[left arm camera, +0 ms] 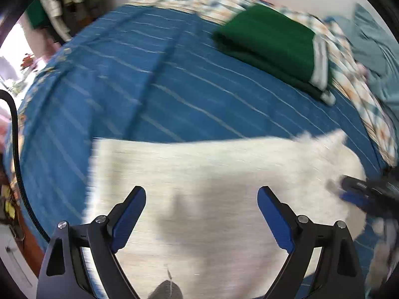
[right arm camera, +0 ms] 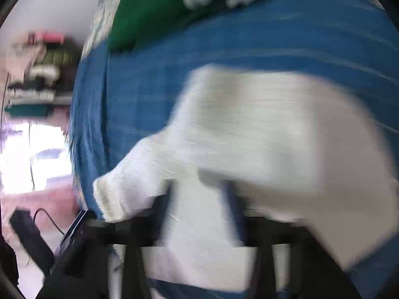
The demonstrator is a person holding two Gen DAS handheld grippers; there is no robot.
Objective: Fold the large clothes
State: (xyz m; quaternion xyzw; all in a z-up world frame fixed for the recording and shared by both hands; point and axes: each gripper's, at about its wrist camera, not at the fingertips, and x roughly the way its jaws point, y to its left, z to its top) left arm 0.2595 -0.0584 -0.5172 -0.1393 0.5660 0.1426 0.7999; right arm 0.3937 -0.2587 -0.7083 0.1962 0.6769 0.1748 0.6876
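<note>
A white fuzzy garment [left arm camera: 212, 174] lies folded flat on the blue striped bedsheet [left arm camera: 154, 79]. My left gripper [left arm camera: 201, 196] is open above its near part, holding nothing. My right gripper shows in the left wrist view [left arm camera: 359, 194] at the garment's right edge. In the blurred right wrist view the white garment [right arm camera: 261, 129] fills the frame and drapes over my right gripper [right arm camera: 199, 189]; whether its fingers [right arm camera: 233, 199] are shut on the cloth is unclear.
A folded green garment with white stripes [left arm camera: 271, 47] lies at the far side of the bed, also visible in the right wrist view [right arm camera: 149, 10]. A checked blanket [left arm camera: 354, 84] and grey-blue cloth [left arm camera: 376, 57] lie to the right. The bed edge [left arm camera: 32, 114] runs along the left.
</note>
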